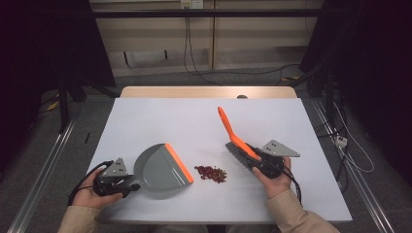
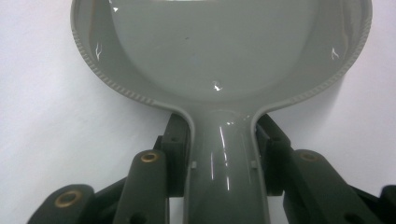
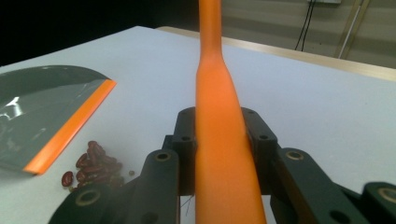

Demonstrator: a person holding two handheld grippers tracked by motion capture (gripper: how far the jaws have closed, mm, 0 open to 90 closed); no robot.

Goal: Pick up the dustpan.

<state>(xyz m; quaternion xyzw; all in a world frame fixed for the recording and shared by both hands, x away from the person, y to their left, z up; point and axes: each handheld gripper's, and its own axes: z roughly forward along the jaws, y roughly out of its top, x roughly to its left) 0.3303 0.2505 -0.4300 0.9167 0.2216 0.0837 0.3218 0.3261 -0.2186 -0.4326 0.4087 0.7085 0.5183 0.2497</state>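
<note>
Two hand-held grippers engaged: left hand-held gripper clamped on grey dustpan handle, right hand-held gripper clamped on orange brush handle. Red beans piled on white surface between pan lip and bristles. Step: sweep setup; next, draw bristles leftward into pan

From where I stand, nothing here can be read. The grey dustpan carries no brand or label, and its inside in the left gripper view is plain glossy plastic. The orange brush handle is bare too. The tabletop has no markings, and the wall sockets beyond its far edge are too small to make out.
</note>
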